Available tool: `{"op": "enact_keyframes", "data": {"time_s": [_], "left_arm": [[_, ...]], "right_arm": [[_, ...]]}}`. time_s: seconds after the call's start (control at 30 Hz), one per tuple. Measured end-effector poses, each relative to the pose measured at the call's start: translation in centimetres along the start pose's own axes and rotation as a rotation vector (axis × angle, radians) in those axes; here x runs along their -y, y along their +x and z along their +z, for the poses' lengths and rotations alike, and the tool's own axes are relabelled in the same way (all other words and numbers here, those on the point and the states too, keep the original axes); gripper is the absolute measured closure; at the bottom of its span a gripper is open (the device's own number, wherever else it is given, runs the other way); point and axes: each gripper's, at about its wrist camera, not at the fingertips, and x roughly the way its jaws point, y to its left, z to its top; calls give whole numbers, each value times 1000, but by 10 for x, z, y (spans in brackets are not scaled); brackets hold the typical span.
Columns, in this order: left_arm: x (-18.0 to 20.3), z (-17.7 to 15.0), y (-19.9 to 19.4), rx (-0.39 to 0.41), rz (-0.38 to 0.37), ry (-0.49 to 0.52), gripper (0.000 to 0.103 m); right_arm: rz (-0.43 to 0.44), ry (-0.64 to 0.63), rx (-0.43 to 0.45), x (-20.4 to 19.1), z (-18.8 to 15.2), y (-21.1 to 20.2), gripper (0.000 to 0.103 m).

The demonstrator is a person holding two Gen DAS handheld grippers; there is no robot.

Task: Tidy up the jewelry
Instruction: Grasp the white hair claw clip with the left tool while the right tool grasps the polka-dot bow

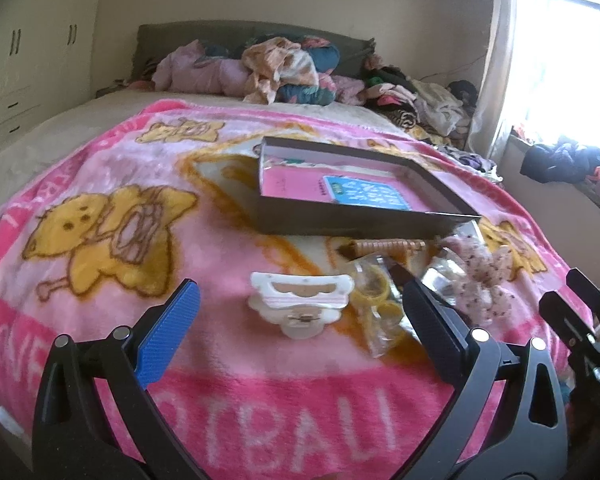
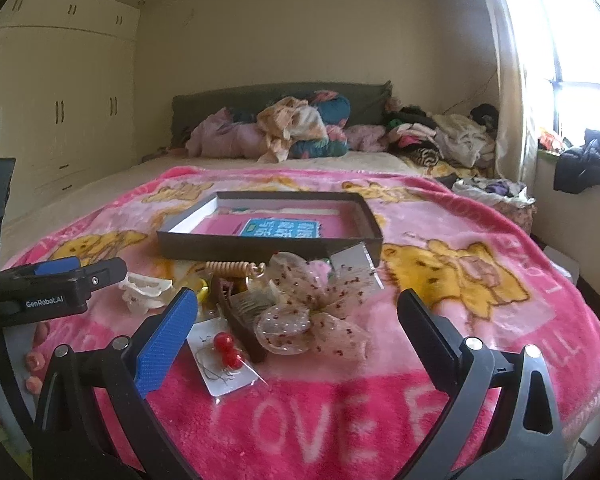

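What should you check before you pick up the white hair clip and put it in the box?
1. Left gripper open: ok.
2. White hair claw clip in front of it, free on the blanket: ok.
3. Right gripper open and holding nothing: ok.
4. Shallow box open, room inside: ok.
5. Red bead earrings card out of the way: ok.
6. Clip's spring working: cannot tell.

A white plastic claw hair clip (image 1: 300, 306) is seen on the pink fleece blanket (image 1: 220, 240), between the spread fingers of the left gripper (image 1: 300, 304).
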Motion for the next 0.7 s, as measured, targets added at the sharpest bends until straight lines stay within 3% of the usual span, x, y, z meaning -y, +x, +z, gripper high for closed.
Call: {"op": "enact_keyframes", "data": {"time_s": [0.4, 0.7], "left_arm": [[-24, 2, 29, -97, -41, -15, 10], [-20, 0, 58, -173, -109, 23, 10]], "right_arm": [[-35, 36, -131, 16, 5, 49, 6], [-9, 120, -226, 32, 1, 80, 6]]}}
